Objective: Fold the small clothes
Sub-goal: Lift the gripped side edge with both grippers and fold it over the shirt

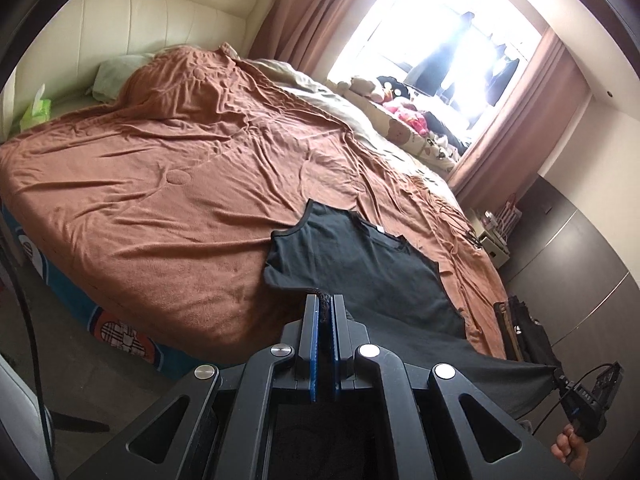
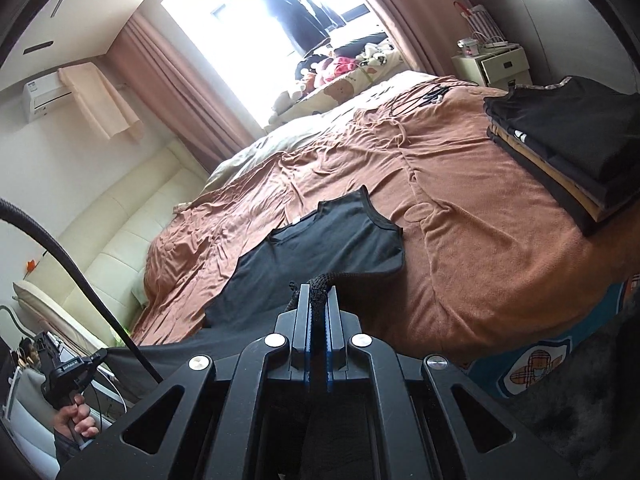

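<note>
- Black sleeveless top (image 1: 352, 264) is laid with its upper part on the brown blanket (image 1: 160, 184), its hem pulled off the bed's near edge.
- One hem corner is pinched in the closed left gripper (image 1: 324, 300).
- The other corner is clamped in the closed right gripper (image 2: 318, 292).
- Folded clothes (image 2: 568, 148) are stacked on the blanket, to the right of the top.

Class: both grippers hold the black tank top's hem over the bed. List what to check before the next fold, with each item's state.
1. Left gripper shut on hem: ok.
2. Right gripper shut on hem: ok.
3. Black tank top shoulders flat on brown blanket: ok.
4. Hem taut between grippers: ok.
5. Folded clothes stack apart from top: ok.
6. Underside wrinkles: cannot tell.
</note>
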`<state>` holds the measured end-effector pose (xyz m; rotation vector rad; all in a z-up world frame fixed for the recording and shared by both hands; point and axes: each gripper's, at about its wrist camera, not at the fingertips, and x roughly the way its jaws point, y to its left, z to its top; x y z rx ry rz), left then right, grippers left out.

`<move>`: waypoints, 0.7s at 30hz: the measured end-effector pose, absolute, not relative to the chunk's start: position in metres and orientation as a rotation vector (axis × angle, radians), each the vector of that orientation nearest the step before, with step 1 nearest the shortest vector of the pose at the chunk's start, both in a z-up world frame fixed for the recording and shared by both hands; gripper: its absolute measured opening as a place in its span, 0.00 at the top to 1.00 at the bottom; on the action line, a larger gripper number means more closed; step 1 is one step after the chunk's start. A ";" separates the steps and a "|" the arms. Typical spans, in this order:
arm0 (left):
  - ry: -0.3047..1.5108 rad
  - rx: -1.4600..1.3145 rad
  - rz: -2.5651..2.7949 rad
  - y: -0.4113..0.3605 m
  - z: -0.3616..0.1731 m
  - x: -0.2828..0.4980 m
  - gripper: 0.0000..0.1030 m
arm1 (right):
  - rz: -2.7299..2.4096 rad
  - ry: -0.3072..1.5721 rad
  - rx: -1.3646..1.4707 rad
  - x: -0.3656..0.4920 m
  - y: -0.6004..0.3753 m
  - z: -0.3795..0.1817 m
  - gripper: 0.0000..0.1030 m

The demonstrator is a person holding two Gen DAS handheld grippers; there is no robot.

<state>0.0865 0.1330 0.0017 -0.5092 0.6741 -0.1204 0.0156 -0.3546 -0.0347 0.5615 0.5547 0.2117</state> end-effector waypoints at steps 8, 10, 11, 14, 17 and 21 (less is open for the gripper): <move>0.673 -0.501 -0.117 0.136 0.009 0.132 0.95 | 0.200 0.561 0.564 0.065 -0.352 -0.026 0.99; 0.675 -0.497 -0.116 0.136 0.011 0.143 0.95 | 0.192 0.563 0.562 0.081 -0.351 -0.026 0.99; 0.676 -0.496 -0.115 0.136 0.011 0.150 0.95 | 0.190 0.565 0.560 0.087 -0.351 -0.026 0.99; 0.682 -0.500 -0.111 0.137 0.011 0.170 0.95 | 0.180 0.574 0.550 0.109 -0.347 -0.028 0.99; 0.690 -0.523 -0.107 0.138 0.008 0.190 0.95 | 0.161 0.588 0.548 0.132 -0.345 -0.031 0.99; 0.700 -0.547 -0.089 0.141 0.003 0.217 0.95 | 0.142 0.599 0.559 0.156 -0.344 -0.031 0.99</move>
